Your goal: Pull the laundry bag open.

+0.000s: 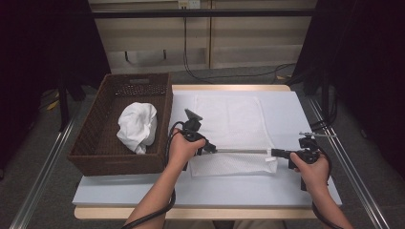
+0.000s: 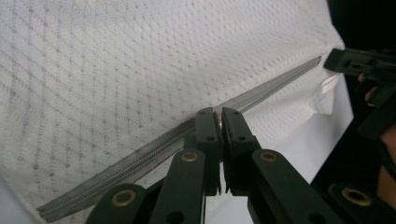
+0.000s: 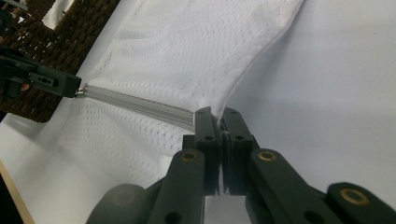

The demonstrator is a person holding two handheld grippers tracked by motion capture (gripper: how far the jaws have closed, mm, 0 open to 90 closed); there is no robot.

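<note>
A white mesh bag (image 1: pixel 229 121) lies flat on the table, with a grey zipper (image 1: pixel 241 151) running across it near its front edge. My left gripper (image 1: pixel 211 149) is shut on the zipper pull (image 2: pixel 218 122) at the zipper's left end, and a glint of metal shows between its jaws. My right gripper (image 1: pixel 274 153) is shut on the bag's edge (image 3: pixel 215 111) at the zipper's right end. The zipper (image 3: pixel 140 105) stretches taut between the two grippers. The other gripper appears far off in each gripper view: the right gripper (image 2: pixel 336 60) and the left gripper (image 3: pixel 74 88).
A brown wicker basket (image 1: pixel 90 143) stands at the table's left side and holds a crumpled white cloth (image 1: pixel 137 126). A pale mat (image 1: pixel 296 114) covers the table. Black frame posts and cables stand beyond the far edge.
</note>
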